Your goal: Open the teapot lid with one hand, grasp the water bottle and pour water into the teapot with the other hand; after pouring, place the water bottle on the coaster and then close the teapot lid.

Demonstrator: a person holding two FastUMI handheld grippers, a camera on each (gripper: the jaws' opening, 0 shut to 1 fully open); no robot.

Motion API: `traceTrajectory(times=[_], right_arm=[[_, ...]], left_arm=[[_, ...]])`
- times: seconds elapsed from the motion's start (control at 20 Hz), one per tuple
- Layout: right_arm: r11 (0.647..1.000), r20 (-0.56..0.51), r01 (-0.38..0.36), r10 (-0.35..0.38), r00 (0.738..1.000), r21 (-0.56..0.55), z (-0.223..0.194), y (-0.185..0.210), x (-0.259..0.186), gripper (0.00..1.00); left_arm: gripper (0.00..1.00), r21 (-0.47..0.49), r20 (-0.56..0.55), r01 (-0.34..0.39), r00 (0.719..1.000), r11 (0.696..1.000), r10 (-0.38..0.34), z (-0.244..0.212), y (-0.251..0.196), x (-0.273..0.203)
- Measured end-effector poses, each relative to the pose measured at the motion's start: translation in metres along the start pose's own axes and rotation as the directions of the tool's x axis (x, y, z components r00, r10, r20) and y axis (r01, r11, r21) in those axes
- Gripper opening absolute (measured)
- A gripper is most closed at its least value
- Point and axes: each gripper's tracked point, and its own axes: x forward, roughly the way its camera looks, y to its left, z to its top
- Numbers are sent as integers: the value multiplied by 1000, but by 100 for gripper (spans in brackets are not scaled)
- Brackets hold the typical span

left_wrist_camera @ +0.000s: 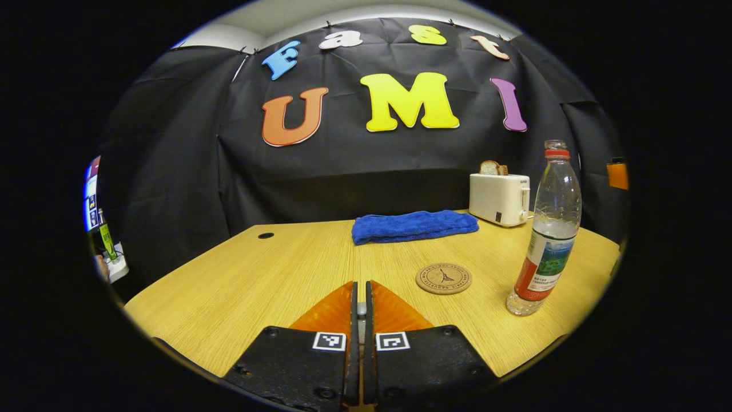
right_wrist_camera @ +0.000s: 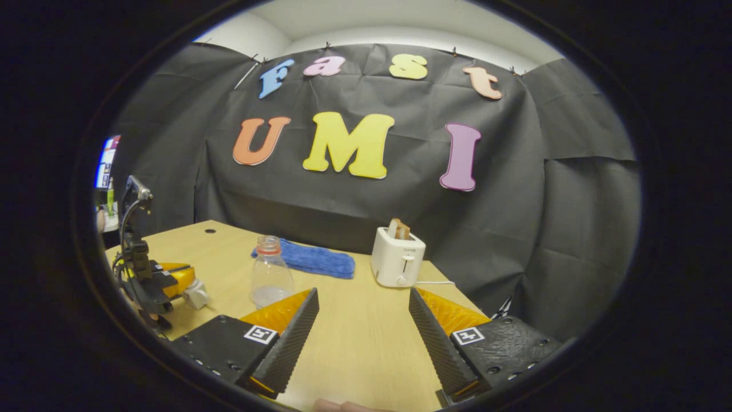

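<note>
Left gripper view: the left tool (left_wrist_camera: 358, 312) is seen closed over the tabletop (left_wrist_camera: 257, 280), holding nothing. A water bottle (left_wrist_camera: 546, 234) is stood upright, uncapped, just right of a cork coaster (left_wrist_camera: 444, 278), with a blue towel (left_wrist_camera: 414, 226) and white toaster (left_wrist_camera: 498, 198) behind. Right gripper view: the right tool (right_wrist_camera: 361, 326) is held wide open and empty, the bottle (right_wrist_camera: 270, 274) near its left finger

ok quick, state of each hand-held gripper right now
Left hand-held gripper: closed, holding nothing.
Right hand-held gripper: open, empty.
</note>
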Motion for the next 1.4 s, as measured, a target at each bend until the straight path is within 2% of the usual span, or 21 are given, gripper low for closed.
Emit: traceTrajectory(times=[0.1, 0.4, 0.5, 0.55, 0.7, 0.8, 0.9, 1.25, 1.4], right_arm=[[1000, -3, -12, 12, 1000, 0, -1, 5, 1, 95], [999, -30, -50, 50, 998, -11, -15, 29, 11, 98], [997, -49, -81, 80, 996, -11, -23, 42, 17, 95], [995, -52, -98, 97, 994, -8, -26, 49, 18, 98], [989, -56, -148, 148, 987, 12, -32, 69, 24, 98], [981, -49, -192, 193, 980, 33, -32, 83, 29, 92], [974, -25, -222, 223, 975, 46, -33, 94, 30, 95], [975, 66, -208, 203, 977, 79, -38, 123, 54, 98], [977, 47, -194, 191, 980, 86, -51, 131, 69, 95]], left_arm=[[4, -1, 0, 5, 1000, 1000, -5, 3, 0, -1], [3, 13, 51, -13, 999, 1000, 12, 30, 4, -16], [3, 7, 71, -9, 997, 1000, 8, 42, 4, -25], [3, 4, 76, -4, 997, 1000, 4, 48, 3, -29], [3, -3, 87, -5, 996, 1000, 5, 64, 7, -44], [3, -10, 96, 1, 995, 1000, 0, 74, 9, -52], [3, -26, 107, 9, 994, 1000, -6, 83, 12, -60], [3, -44, 144, 34, 989, 998, -28, 108, 13, -81], [3, -52, 118, 26, 993, 998, -20, 104, 26, -83]])
